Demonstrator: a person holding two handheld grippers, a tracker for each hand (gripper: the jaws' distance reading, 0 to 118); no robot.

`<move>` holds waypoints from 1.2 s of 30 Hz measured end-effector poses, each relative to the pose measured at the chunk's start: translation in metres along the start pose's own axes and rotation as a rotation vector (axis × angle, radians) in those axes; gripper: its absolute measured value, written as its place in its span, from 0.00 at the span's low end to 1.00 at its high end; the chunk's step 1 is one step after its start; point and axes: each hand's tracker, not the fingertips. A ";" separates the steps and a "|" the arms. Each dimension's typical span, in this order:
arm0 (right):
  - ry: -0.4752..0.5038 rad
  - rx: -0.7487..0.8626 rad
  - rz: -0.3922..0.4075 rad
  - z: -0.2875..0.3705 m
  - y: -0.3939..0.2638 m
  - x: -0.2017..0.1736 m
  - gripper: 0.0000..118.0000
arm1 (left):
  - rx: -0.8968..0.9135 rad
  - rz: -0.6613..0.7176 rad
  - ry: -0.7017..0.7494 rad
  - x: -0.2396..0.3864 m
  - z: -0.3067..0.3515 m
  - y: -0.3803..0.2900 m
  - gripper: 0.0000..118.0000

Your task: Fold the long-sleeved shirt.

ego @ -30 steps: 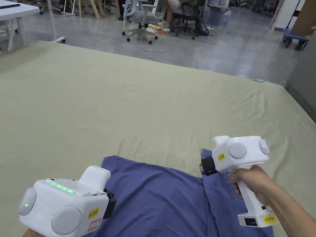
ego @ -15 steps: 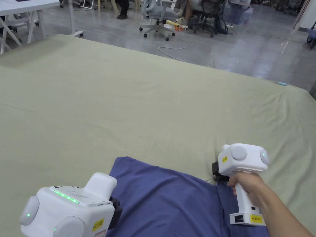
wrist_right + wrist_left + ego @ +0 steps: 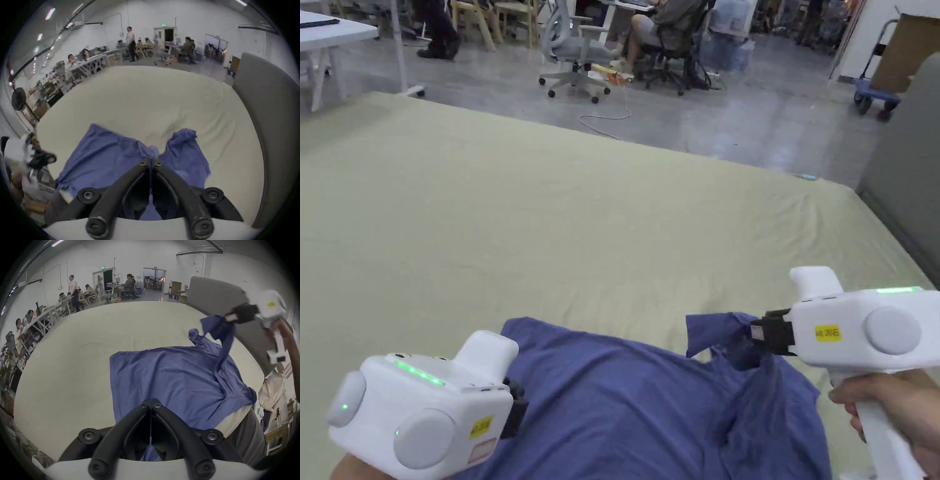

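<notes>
Head view: shirt (image 3: 625,406) near bed (image 3: 612,219) edge

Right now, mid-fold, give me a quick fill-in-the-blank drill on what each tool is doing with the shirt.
1. The shirt is coloured ____.
2. The right tool is shut on a part of the shirt and holds it ____ the bed.
3. The left tool has its jaws ____.
4. The shirt's body lies on the ____ bed cover.

Missing words: blue; above; shut; green
</notes>
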 end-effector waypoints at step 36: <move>-0.030 -0.047 -0.179 0.006 -0.112 -0.001 0.00 | -0.065 0.164 0.251 -0.092 -0.166 0.111 0.99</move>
